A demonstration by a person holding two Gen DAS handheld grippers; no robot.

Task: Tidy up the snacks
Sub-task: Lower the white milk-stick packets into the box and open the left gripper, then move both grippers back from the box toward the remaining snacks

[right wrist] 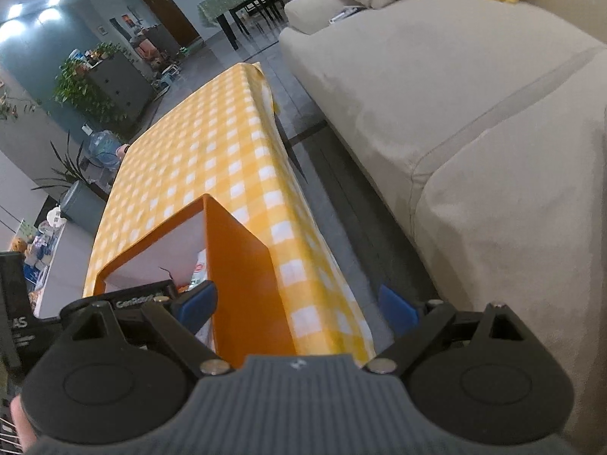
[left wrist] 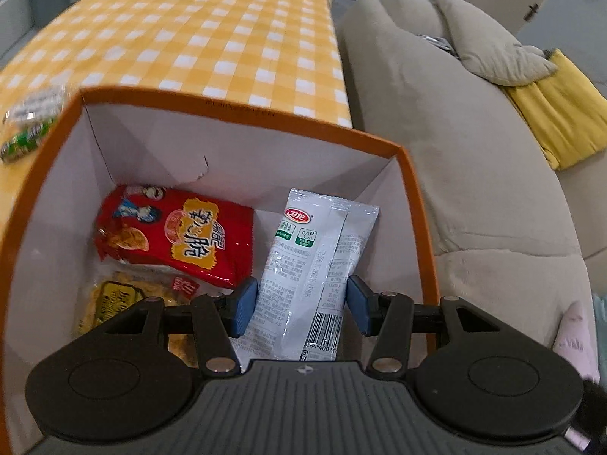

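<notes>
Clamping a white snack packet (left wrist: 311, 265) between its blue pads, the left gripper (left wrist: 301, 305) hangs inside the orange box (left wrist: 242, 112), above red (left wrist: 178, 235) and yellow packets (left wrist: 114, 299). Beside the box, over the checked bench (right wrist: 212, 144), the right gripper (right wrist: 299, 307) gapes wide, empty.

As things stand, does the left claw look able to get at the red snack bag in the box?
Probably not yet: the left claw is shut on the white packet. The red snack bag lies uncovered in the open orange box, so release first.
</notes>
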